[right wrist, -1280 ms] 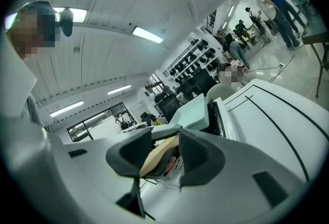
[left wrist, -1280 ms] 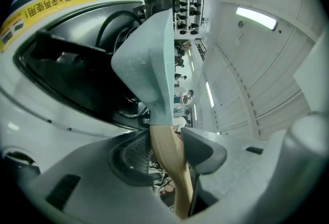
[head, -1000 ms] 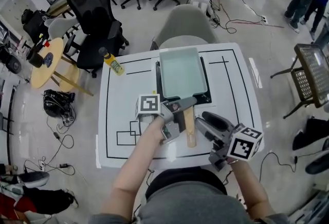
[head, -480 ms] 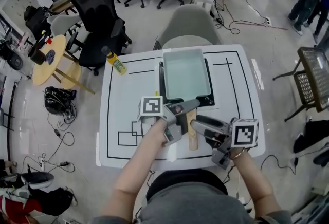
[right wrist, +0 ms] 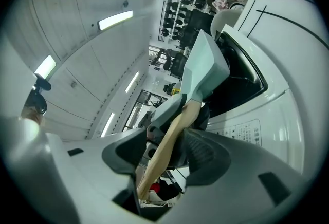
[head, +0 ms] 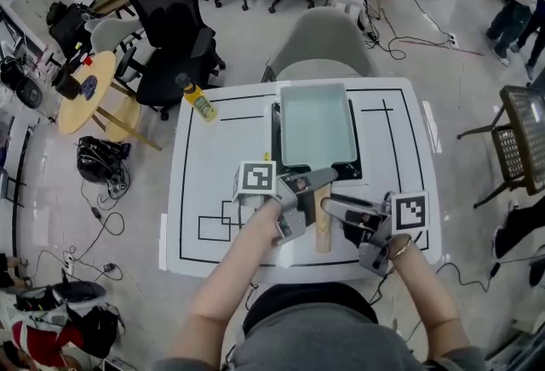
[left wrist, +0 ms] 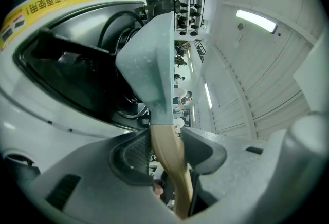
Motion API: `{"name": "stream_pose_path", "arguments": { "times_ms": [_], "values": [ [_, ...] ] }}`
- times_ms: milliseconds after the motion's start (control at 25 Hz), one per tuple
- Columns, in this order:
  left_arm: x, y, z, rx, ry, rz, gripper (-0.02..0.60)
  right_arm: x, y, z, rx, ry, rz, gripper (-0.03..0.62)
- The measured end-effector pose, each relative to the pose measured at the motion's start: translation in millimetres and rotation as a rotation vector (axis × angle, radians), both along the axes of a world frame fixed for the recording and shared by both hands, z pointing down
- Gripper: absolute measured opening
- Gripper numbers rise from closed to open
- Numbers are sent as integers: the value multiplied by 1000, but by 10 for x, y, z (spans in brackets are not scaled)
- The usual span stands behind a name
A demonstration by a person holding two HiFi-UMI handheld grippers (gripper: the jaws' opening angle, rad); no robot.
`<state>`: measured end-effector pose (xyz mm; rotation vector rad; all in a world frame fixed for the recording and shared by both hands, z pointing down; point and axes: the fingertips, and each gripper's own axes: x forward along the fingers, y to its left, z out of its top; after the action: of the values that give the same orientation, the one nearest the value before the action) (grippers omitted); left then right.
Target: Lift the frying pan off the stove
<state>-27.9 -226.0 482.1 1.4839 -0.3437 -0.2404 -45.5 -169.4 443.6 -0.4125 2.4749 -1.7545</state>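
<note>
A rectangular pale teal frying pan point(head: 317, 124) sits on a black stove point(head: 355, 163) on the white table point(head: 213, 169). Its wooden handle point(head: 322, 229) points toward me. My left gripper point(head: 312, 184) is shut on the handle close to the pan. The left gripper view shows the handle point(left wrist: 165, 146) pinched between the pads, with the pan point(left wrist: 154, 58) edge-on above them. My right gripper point(head: 332, 209) reaches in from the right, open wide. In the right gripper view the handle point(right wrist: 172, 133) runs between the jaws with a gap on the left side.
A yellow bottle point(head: 197, 100) lies at the table's far left corner. A grey chair point(head: 328, 42) stands behind the table, a black office chair point(head: 170, 20) and a round wooden table point(head: 85, 97) to the left. A wire rack point(head: 524, 135) stands on the right.
The right gripper has moved left from beside the handle, and its jaws now straddle it. The left gripper has kept its hold on the handle. The pan has not moved.
</note>
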Motion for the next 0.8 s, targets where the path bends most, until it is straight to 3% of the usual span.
{"name": "stream_pose_path", "arguments": {
  "times_ms": [440,800],
  "values": [
    [17,6,54,-6,12,3,166,-139,-16,116,-80,-38,-74,224],
    [22,5,32,-17,30,2,164,-193,-15,171,-109,-16,-132,187]
  ]
}}
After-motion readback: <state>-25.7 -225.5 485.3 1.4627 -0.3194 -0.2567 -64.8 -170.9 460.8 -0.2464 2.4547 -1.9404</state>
